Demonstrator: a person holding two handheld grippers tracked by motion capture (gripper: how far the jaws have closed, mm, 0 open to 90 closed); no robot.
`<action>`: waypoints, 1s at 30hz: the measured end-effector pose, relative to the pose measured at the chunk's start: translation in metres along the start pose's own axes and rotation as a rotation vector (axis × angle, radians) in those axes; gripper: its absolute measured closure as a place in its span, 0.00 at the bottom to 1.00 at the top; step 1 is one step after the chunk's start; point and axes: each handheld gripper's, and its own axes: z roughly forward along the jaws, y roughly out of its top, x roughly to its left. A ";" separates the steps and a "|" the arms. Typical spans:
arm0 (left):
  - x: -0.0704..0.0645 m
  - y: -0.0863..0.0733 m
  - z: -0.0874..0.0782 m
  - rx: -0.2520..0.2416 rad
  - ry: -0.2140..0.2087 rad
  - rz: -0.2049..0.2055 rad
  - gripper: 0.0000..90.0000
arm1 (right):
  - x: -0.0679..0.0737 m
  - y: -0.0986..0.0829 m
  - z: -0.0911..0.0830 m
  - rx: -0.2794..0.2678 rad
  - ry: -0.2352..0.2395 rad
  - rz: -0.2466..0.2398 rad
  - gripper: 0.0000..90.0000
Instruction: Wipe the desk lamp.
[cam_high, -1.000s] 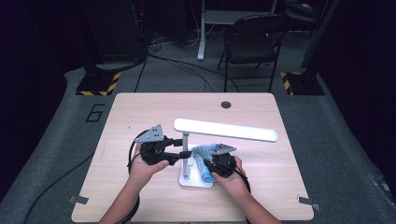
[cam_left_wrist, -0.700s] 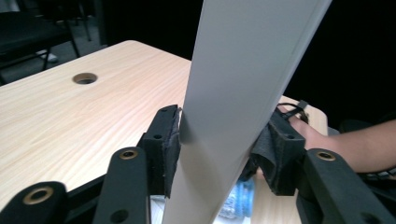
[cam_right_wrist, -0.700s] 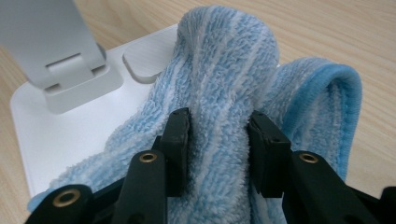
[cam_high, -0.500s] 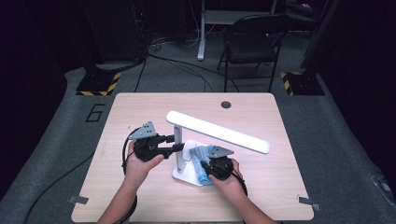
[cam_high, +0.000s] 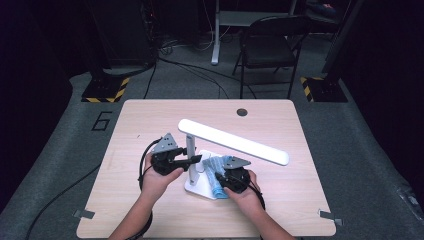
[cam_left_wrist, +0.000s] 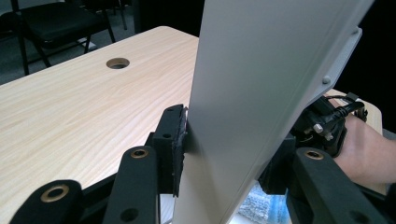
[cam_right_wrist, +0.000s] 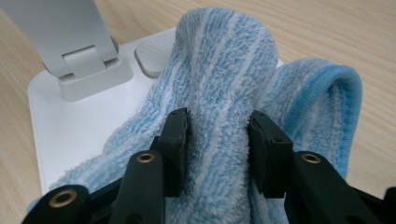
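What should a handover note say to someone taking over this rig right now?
Left gripper: shut on the lamp post, steadying the white desk lamp; the left gripper view shows its jaws on either side of the post.
Right gripper: shut on a bunched fold of the blue cloth, which lies on the lamp base beside the hinge.
Lamp stands near the middle of the table, its head reaching toward the right.
Done: lamp held, cloth in contact with the base.
Left, as it seems: wipe the rest of the base; the post and head probably follow. How much is already clean cannot be told.
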 end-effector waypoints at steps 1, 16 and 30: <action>0.000 0.000 0.000 -0.001 -0.002 0.004 0.66 | -0.002 0.000 0.000 -0.003 0.002 -0.022 0.68; -0.007 0.001 0.006 -0.008 -0.114 0.068 0.70 | -0.030 -0.011 -0.024 -0.021 -0.022 0.090 0.69; -0.008 0.000 0.005 -0.019 -0.165 0.117 0.76 | -0.028 -0.014 -0.038 -0.028 0.000 0.063 0.68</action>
